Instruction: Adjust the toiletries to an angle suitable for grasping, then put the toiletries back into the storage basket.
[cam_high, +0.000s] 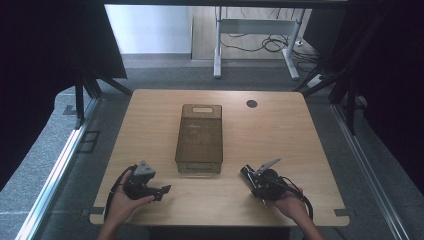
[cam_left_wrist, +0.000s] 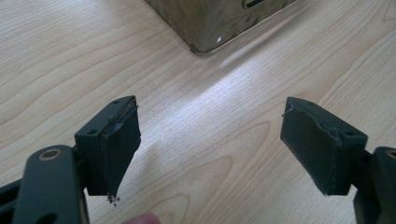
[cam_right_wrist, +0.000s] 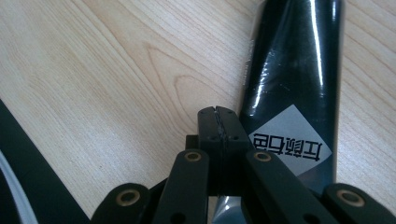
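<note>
Right gripper (cam_high: 261, 181) sits low at the near right of the bench (cam_high: 280, 130). In the right gripper view its jaws are pressed together at the tips, and a glossy black tube (cam_right_wrist: 292, 79) with a grey label lies along their right side, passing under the linkage; whether the tube is actually clamped cannot be told. The tube points roughly toward the box, so it is likely destined for it. Left gripper (cam_high: 159, 192) rests at the near left, jaws wide apart and holding nothing, aimed at the near corner of the translucent brown box (cam_high: 199, 137), probably ready to steady it. Box stands mid-bench, well apart from both grippers.
</note>
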